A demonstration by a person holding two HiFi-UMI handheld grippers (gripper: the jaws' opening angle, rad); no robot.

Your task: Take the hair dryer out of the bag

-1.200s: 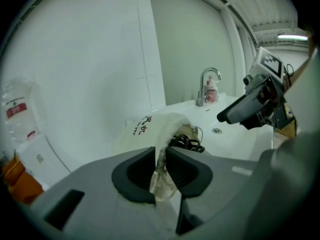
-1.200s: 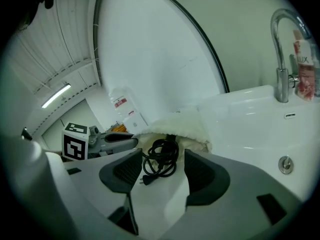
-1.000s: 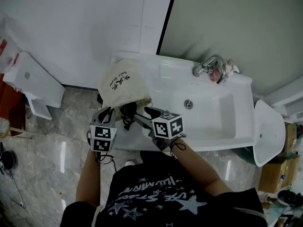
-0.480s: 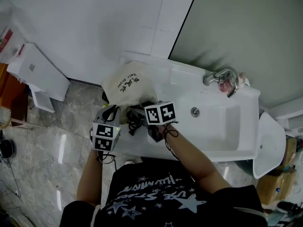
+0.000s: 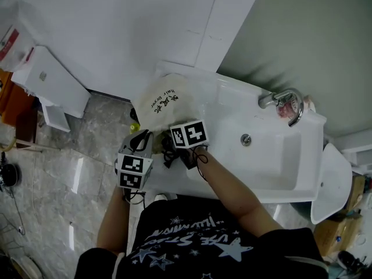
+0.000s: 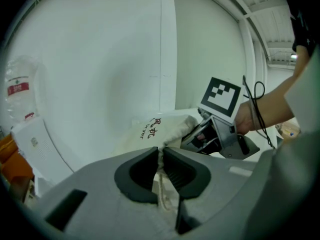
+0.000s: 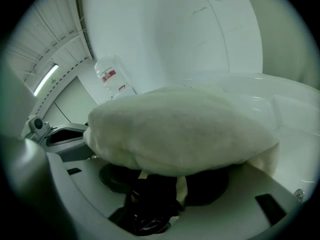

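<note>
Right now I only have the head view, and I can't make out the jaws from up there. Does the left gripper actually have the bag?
Observer: Yes. In the left gripper view, the left gripper is shut on a fold of the cream bag at its rim.
Operator: And the other one?
Observer: The right gripper has its jaws wide apart under the bag's mouth, clamping nothing.
Operator: Anything between them?
Observer: A black cord lies bunched between them; whatever it leads to is hidden by cloth.
</note>
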